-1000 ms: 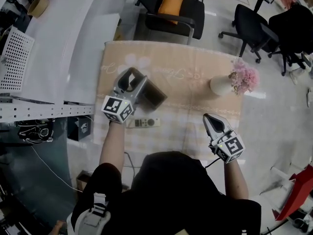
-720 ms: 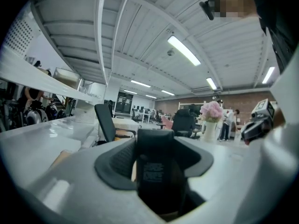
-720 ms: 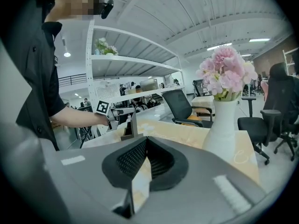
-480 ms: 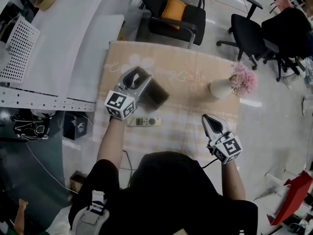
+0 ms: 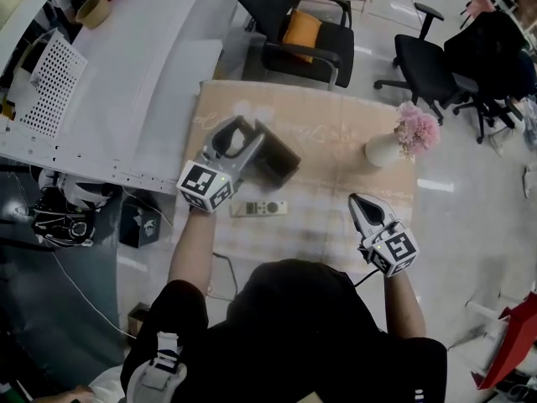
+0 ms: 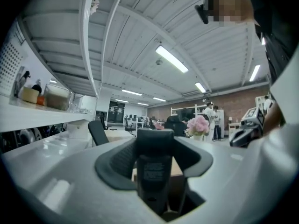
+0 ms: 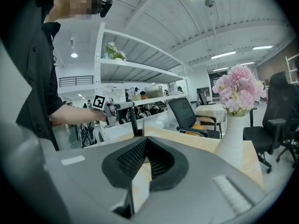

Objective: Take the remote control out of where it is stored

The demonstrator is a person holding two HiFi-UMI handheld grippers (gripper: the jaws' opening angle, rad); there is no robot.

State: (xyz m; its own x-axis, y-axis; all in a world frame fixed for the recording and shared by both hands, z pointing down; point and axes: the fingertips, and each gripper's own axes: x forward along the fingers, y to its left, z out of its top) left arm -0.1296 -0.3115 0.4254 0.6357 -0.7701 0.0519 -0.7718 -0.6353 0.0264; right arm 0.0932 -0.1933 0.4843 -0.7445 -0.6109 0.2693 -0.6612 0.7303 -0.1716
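Note:
A pale remote control (image 5: pixel 259 209) lies flat on the beige tablecloth (image 5: pixel 336 141), near the front edge. Above and behind it my left gripper (image 5: pixel 250 145) holds a dark storage box (image 5: pixel 278 154), raised and tilted. In the left gripper view the box (image 6: pixel 152 171) fills the gap of the left gripper (image 6: pixel 154 146); its jaws have just been closing on the box. From the right gripper view the box (image 7: pixel 133 120) looks like a thin dark upright slab. My right gripper (image 5: pixel 357 198) hovers at the front right, shut and empty, its tips (image 7: pixel 146 138) meeting.
A white vase of pink flowers (image 5: pixel 394 145) stands at the cloth's right edge, and the vase (image 7: pixel 231 139) shows close ahead in the right gripper view. A chair with an orange cushion (image 5: pixel 302 28) sits behind the table. A white desk (image 5: pixel 126 65) runs along the left.
My left gripper has risen with the dark box in its jaws. The remote stays on the cloth. My right gripper has lifted slightly.

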